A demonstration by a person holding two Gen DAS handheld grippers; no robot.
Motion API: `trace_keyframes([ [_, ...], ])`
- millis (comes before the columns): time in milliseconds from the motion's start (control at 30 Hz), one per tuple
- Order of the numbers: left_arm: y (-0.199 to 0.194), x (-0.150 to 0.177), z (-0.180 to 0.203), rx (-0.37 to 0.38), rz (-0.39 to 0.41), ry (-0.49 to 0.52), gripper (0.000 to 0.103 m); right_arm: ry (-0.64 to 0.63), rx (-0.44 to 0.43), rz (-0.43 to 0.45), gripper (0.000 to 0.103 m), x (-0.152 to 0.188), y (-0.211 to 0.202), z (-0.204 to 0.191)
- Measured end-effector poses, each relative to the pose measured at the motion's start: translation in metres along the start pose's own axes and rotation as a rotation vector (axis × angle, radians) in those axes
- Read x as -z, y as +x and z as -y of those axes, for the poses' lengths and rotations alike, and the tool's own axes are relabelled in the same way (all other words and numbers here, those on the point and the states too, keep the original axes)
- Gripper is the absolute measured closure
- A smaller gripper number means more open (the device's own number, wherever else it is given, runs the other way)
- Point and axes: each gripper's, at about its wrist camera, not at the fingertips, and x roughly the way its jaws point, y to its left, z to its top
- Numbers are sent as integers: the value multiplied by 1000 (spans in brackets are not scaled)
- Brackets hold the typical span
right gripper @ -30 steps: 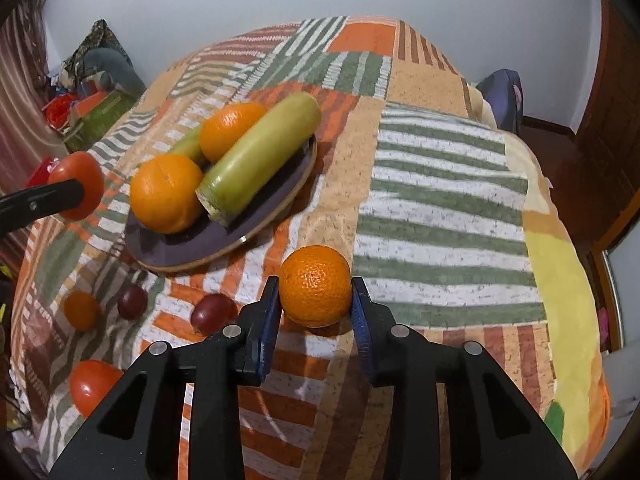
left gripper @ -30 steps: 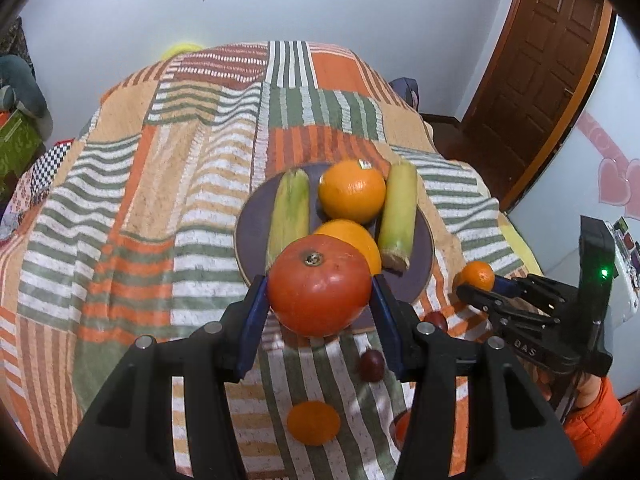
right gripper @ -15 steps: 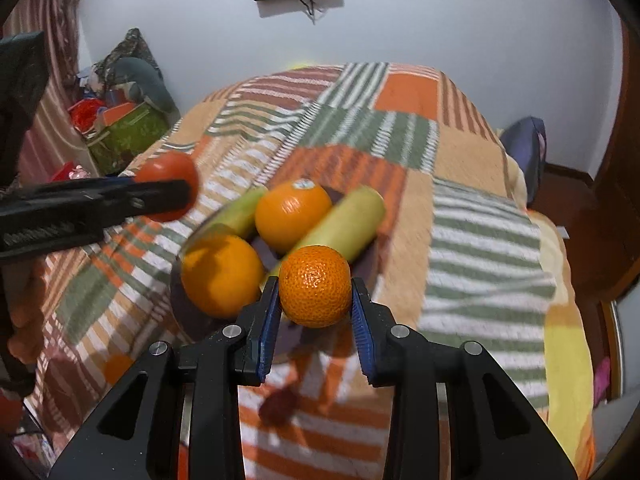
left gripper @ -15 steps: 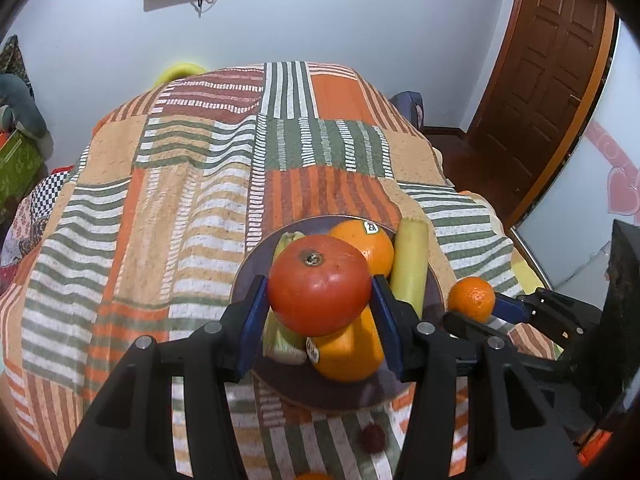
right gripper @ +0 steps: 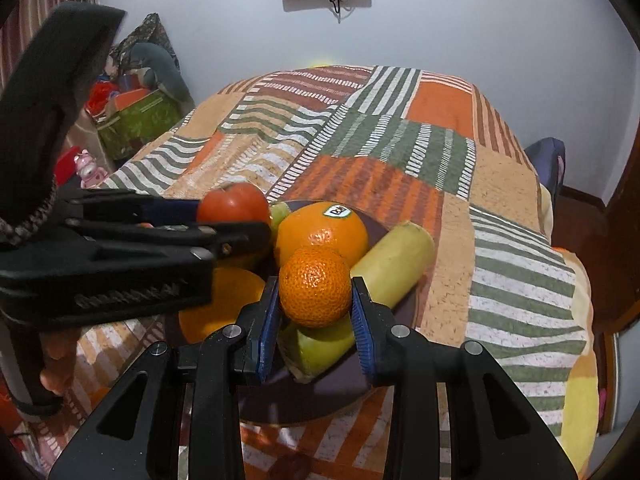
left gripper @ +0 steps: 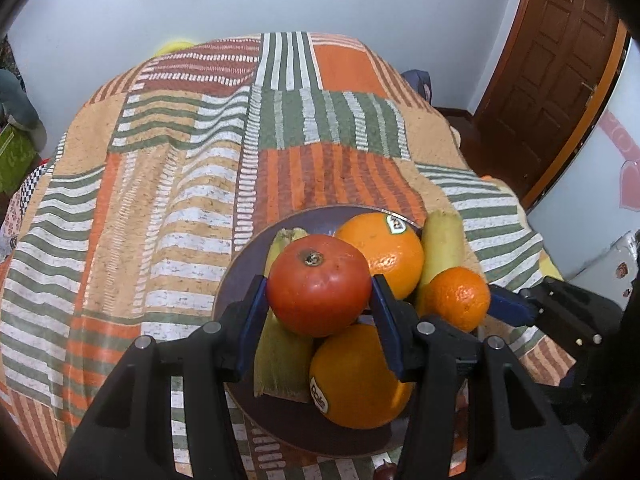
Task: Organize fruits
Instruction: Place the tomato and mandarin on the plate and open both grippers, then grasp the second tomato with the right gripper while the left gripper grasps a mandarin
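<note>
My left gripper (left gripper: 319,304) is shut on a red tomato (left gripper: 319,285) and holds it over the dark round plate (left gripper: 240,264). The plate carries two large oranges (left gripper: 384,252) (left gripper: 356,376) and two green-yellow corn ears (left gripper: 442,240) (left gripper: 280,356). My right gripper (right gripper: 315,310) is shut on a small mandarin (right gripper: 315,286), held above the plate's near right side, over one corn ear (right gripper: 394,268). The mandarin (left gripper: 458,298) and the tomato (right gripper: 234,206) each show in the other view, close together.
The plate sits on a bed with a striped patchwork blanket (left gripper: 168,168). A small dark fruit (left gripper: 384,470) lies on the blanket near the plate's front. A brown door (left gripper: 560,60) stands right; boxes and clutter (right gripper: 136,116) lie left of the bed.
Both grippers moved forward and inward with their fruit, from beside the plate to above it. The loose fruit on the blanket has mostly dropped out of view.
</note>
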Motion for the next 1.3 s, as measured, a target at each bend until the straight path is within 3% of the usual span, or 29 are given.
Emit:
trace_keyframes([
  [167, -3, 1, 5, -20, 26, 24, 44, -48, -9, -15, 70, 0, 2, -9],
  [233, -6, 1, 4, -35, 40, 26, 38, -60, -7, -16, 61, 0, 3, -12],
  [333, -12, 1, 2, -39, 50, 23, 38, -48, 25, -16, 51, 0, 3, -10],
  [633, -57, 12, -7, -53, 116, 18, 38, 16, 30, -18, 50, 4, -17, -1],
  [867, -110, 36, -10, -80, 178, 23, 38, 25, 46, 32, 49, 3, -55, -10],
  [933, -123, 44, -11, -81, 190, 19, 37, 24, 45, 54, 45, 4, -68, -14],
  [1000, -136, 54, -11, -85, 193, 21, 37, 21, 50, 74, 40, 7, -80, -20],
  [1200, -165, 85, -12, -97, 184, 28, 36, -3, 48, 72, 38, 23, -101, -40],
  [1300, -174, 99, -13, -104, 175, 24, 29, 2, 48, 55, 35, 35, -104, -47],
])
